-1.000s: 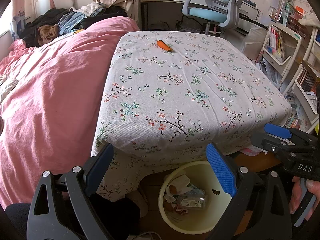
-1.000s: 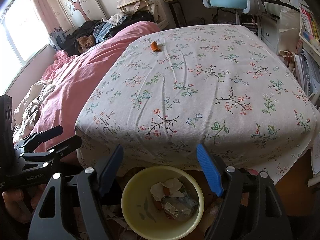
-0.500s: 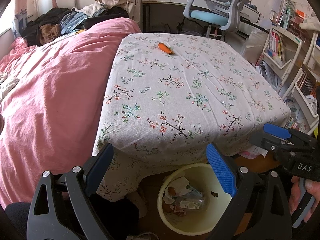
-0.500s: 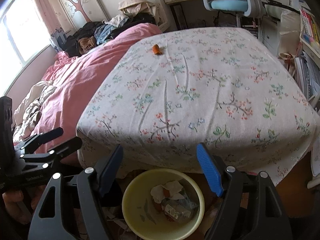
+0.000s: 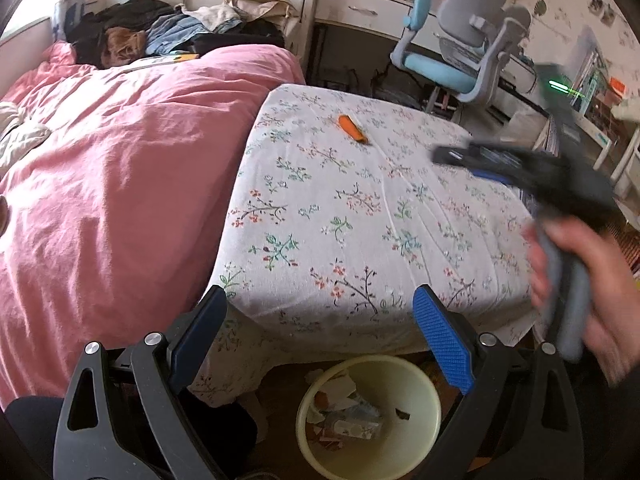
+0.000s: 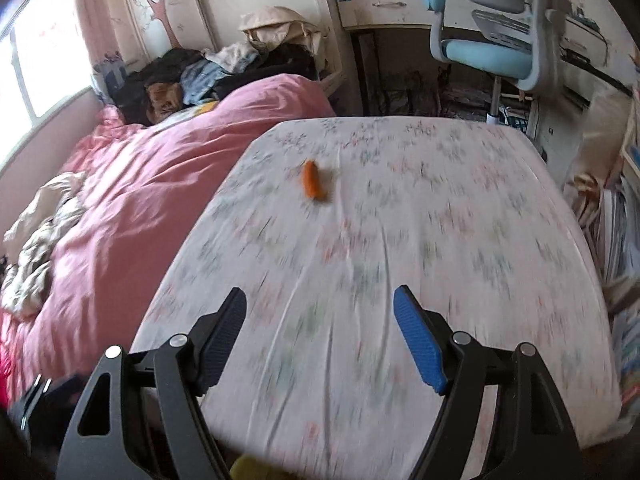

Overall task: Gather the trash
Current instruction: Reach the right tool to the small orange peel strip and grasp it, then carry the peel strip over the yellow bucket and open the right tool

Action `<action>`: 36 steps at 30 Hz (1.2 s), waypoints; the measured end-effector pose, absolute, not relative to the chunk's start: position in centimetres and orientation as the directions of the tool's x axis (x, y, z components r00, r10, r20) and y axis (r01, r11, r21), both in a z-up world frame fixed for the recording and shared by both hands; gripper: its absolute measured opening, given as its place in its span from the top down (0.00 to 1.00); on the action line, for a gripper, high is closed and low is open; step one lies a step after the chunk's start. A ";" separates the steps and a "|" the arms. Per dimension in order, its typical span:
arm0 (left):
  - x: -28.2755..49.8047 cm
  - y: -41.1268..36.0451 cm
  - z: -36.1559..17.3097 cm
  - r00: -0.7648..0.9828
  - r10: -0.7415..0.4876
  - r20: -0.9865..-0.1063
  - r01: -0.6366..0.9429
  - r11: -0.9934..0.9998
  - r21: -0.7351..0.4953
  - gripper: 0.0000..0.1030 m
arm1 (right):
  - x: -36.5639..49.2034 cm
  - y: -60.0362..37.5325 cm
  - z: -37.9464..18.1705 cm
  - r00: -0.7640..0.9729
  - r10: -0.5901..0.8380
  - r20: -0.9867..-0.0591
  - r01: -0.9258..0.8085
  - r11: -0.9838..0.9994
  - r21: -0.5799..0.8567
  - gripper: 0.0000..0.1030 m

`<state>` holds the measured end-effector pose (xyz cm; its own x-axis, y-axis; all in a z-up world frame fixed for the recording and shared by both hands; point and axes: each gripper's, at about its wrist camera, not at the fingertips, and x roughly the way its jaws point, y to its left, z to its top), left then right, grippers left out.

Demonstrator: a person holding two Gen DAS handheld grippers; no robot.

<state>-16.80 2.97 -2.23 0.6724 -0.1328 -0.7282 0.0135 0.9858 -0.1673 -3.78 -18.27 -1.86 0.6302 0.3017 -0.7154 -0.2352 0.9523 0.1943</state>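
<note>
Holding trash (image 5: 344, 416), yellow bin (image 5: 420, 444), possibly wrappers

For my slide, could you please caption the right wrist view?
Open right gripper above the floral tablecloth, facing a small orange item near the pink duvet.

Small orange wrapper (image 5: 352, 128) lying flat on the far part of the floral tablecloth (image 5: 360, 216), pale yellow bin (image 5: 420, 392) on the floor below the near edge, crumpled paper and packets (image 5: 344, 412) inside
</note>
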 end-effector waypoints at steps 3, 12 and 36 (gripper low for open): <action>-16.5 2.9 -2.0 0.671 -0.151 -0.726 0.022 0.983 -0.183 0.11 | 0.7 -16.7 -2.5 0.621 0.268 -0.737 -0.235 0.960 0.151 0.29; -15.3 3.1 -1.5 0.655 -0.198 -0.729 0.042 0.973 -0.227 0.10 | 11.4 -12.5 -6.1 0.568 0.209 -0.796 -0.232 0.969 0.090 0.29; -17.0 8.8 0.6 0.768 -0.038 -0.640 -0.176 0.947 -0.267 0.09 | -6.1 -15.1 -3.9 0.482 0.441 -0.757 -0.437 0.870 0.229 0.82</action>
<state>-17.03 8.80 0.64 0.7678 -0.0380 -0.6395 -0.1757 0.9474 -0.2673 -6.10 -15.11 -3.86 0.4824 0.4414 -0.7566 -0.4367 0.8700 0.2290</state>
